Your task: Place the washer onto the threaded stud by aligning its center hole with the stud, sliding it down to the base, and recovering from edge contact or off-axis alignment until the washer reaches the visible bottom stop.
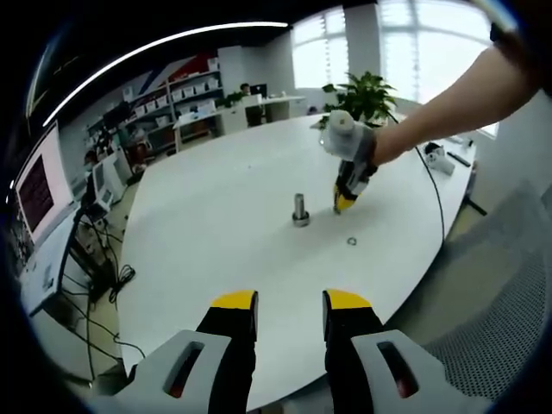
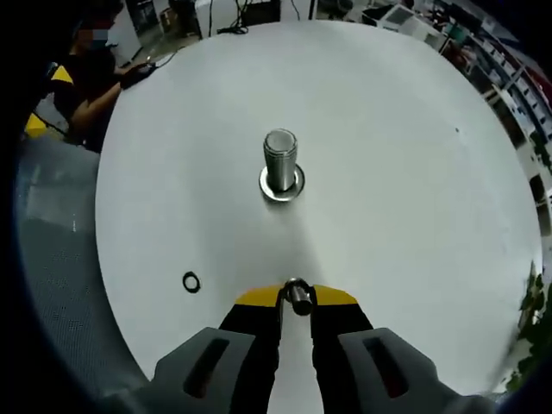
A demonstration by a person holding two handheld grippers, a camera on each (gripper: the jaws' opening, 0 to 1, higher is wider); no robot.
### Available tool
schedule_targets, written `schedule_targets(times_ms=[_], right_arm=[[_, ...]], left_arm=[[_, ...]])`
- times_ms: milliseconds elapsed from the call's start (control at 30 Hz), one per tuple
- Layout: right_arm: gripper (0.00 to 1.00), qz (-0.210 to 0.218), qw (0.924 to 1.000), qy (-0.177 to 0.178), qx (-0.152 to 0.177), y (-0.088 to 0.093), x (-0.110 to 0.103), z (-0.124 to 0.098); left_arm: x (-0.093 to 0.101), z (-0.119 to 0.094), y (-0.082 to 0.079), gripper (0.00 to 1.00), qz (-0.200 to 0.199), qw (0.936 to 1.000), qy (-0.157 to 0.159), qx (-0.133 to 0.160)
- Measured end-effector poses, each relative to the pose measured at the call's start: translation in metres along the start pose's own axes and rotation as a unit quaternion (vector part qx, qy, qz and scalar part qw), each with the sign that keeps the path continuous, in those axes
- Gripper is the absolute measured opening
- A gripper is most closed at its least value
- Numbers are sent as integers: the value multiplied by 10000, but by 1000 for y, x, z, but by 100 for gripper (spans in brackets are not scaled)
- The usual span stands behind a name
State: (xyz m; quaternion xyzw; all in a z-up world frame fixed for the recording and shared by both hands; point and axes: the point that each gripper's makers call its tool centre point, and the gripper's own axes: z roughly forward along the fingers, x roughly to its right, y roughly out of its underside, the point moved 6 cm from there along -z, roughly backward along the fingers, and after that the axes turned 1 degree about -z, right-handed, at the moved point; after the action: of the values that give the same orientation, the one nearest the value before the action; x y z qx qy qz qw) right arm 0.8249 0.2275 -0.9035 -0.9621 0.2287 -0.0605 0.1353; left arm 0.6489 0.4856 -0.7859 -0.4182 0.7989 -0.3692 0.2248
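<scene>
While clamped on a washer [image 2: 297,296], right gripper [image 2: 296,297] hangs at six o'clock of the threaded stud [image 2: 280,166]. Left gripper [image 1: 290,302] gaping, holding nothing. Second ring [image 2: 191,282] flat on white table [image 2: 414,155] at eight o'clock.

Shiny metal threaded stud [image 2: 280,164] stands on a smooth, matt white table [image 2: 414,172].

Stud [image 2: 280,164] upright on table [image 2: 414,172]

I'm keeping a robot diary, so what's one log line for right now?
right gripper: shut on washer | stud: bare, upright | left gripper: open | spare ring: on table
</scene>
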Motion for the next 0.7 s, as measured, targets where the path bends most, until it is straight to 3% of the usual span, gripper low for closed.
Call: schedule_targets(times_ms=[233, 700], right_arm=[[16, 50, 10000, 13, 53, -1, -3, -5], [21, 49, 9998, 64, 161, 21, -10, -16]], left_arm=[[0, 0, 0, 28, -4, 10000, -28, -13], [-2, 0, 2, 28, -11, 10000, -52, -52]])
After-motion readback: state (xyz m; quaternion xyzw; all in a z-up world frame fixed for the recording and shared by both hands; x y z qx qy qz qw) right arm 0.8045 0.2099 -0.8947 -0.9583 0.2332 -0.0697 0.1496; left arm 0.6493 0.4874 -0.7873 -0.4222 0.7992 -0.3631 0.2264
